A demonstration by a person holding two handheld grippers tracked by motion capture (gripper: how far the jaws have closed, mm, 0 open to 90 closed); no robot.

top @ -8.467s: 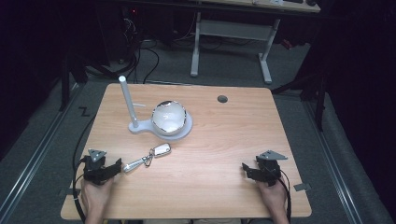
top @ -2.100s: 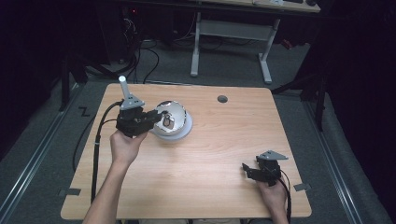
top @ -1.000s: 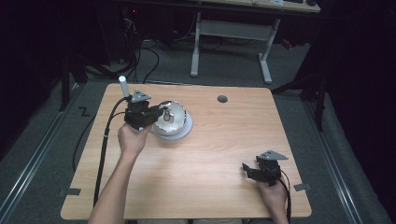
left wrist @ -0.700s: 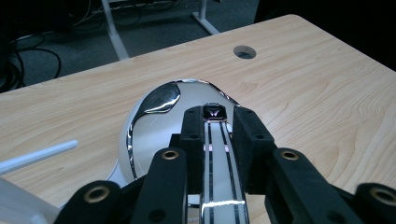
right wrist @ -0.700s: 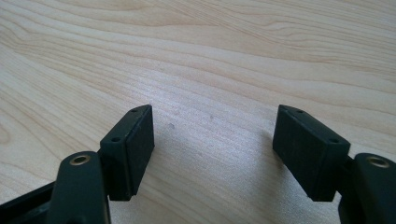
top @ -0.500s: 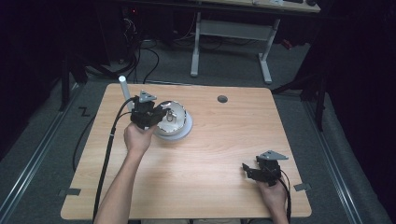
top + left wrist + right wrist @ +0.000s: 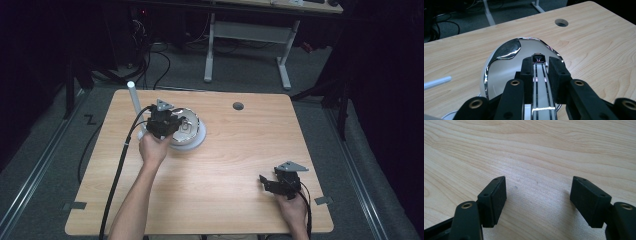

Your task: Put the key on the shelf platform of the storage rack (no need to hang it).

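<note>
— While your left gripper (image 7: 537, 65) clamps it, where does the slim chrome-and-black key fob (image 7: 538, 75) sit?
— Right between your two black jaws, which press on its sides. Its dark tip pokes out past them, above the shiny steel bowl (image 7: 506, 62).
— And that bowl?
— It stands on a round white base (image 7: 197, 143) toward the far left of the light wooden table (image 7: 235, 155). Beside it rises an upright white post (image 7: 134, 102), just left of your hand.
— What about my other hand?
— Your right gripper (image 7: 537, 201) rests low at the near right corner, well apart from the bowl. Its jaws stand wide, with bare wood between them.
— Anything else up there?
— A small round cable hole (image 7: 238, 106) lies near the far edge.
</note>
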